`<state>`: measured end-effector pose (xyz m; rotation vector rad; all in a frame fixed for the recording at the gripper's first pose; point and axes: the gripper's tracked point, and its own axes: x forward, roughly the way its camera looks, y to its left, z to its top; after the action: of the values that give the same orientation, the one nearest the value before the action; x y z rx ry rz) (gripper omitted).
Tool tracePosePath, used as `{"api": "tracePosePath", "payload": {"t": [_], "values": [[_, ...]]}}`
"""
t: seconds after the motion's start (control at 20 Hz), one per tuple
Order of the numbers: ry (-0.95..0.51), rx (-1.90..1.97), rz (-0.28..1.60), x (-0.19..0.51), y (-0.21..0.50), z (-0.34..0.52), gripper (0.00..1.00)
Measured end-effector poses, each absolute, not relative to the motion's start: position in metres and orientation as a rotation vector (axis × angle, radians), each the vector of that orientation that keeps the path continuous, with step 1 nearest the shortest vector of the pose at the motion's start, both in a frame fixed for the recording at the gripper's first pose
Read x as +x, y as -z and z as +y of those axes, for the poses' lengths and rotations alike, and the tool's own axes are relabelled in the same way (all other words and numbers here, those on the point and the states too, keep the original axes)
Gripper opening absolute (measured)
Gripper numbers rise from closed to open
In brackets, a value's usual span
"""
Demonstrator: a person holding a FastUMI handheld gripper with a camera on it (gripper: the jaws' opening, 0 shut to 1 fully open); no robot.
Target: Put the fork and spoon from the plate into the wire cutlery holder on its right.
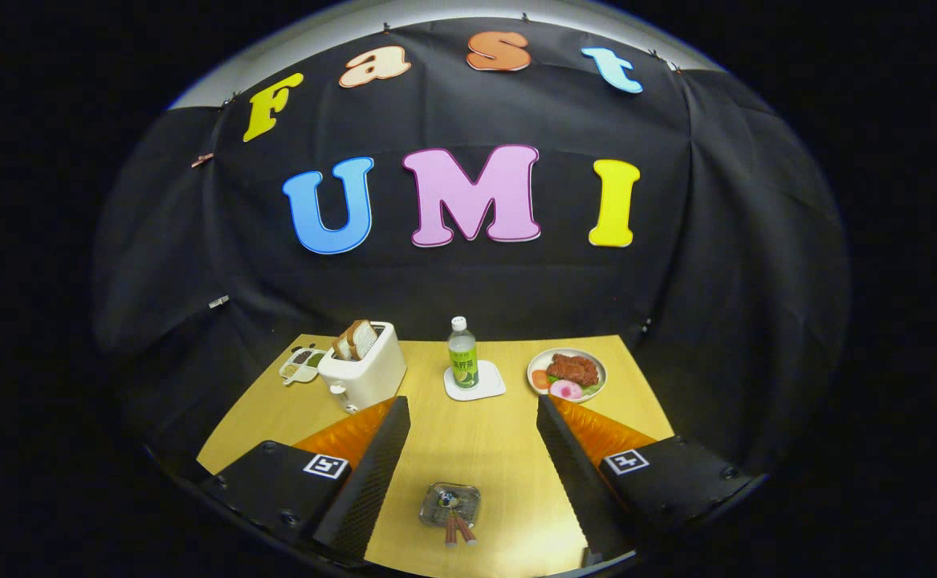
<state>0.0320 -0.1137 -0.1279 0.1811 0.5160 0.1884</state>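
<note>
My gripper (472, 401) is open and holds nothing, high above the wooden table (476, 449). Below and between the fingers (372, 474) stands the wire cutlery holder (450, 504), seen from above. Two reddish-brown handles (459, 530) stick out of it on the side nearest me, and metal ends glint inside it. Whether these are the fork and the spoon I cannot tell. Beyond the right finger, at the far right of the table, a round plate (539, 363) carries meat, a pink slice and greens.
A white toaster (364, 376) with bread slices stands at the far left, just beyond the left finger. A small patterned dish (301, 365) lies left of it. A green-labelled bottle (462, 353) stands on a white coaster (474, 382) in the far middle. Black cloth walls surround the table.
</note>
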Motion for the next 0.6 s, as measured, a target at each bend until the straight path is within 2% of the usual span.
{"api": "tracePosePath", "payload": {"t": [0.6], "values": [[-0.184, 0.135, 0.283, 0.014, 0.097, -0.114, 0.99]]}}
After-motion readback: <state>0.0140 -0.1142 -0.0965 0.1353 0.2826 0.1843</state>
